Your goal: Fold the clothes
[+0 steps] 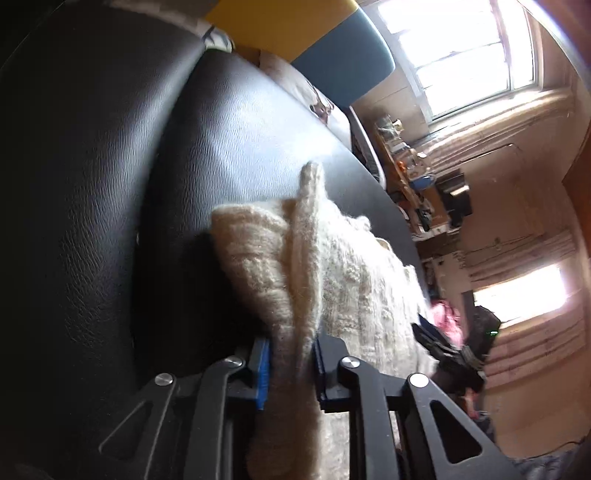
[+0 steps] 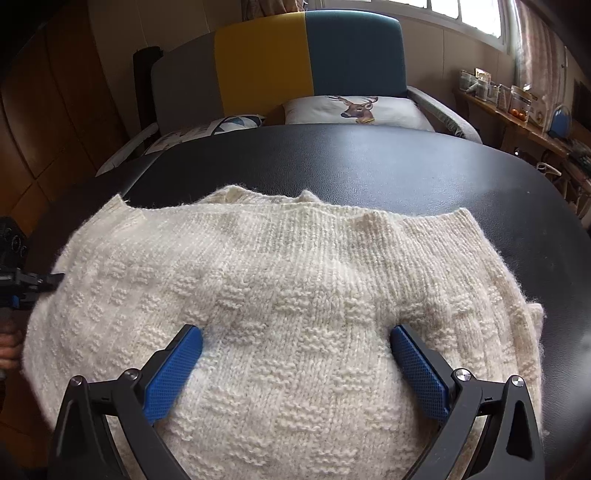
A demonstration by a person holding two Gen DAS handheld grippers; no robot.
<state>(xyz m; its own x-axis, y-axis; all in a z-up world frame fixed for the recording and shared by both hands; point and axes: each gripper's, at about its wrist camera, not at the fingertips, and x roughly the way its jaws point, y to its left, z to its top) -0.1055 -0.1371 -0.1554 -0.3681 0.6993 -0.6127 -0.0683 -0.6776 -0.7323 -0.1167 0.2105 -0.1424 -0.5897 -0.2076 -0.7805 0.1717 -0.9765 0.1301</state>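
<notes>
Cream knit sweater point(image 2: 280, 280) pinched in left gripper point(image 1: 290, 360), under spread right gripper point(image 2: 295, 354)

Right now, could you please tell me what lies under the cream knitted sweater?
The cream knitted sweater lies on a black leather-like surface, which shows around its far and right edges. Anything directly beneath the knit is covered. The left gripper pinches one edge; the right gripper hovers open above.

Bright window point(image 2: 469, 14), yellow-teal sofa point(image 2: 306, 62), cluttered shelf point(image 2: 517, 110).
</notes>
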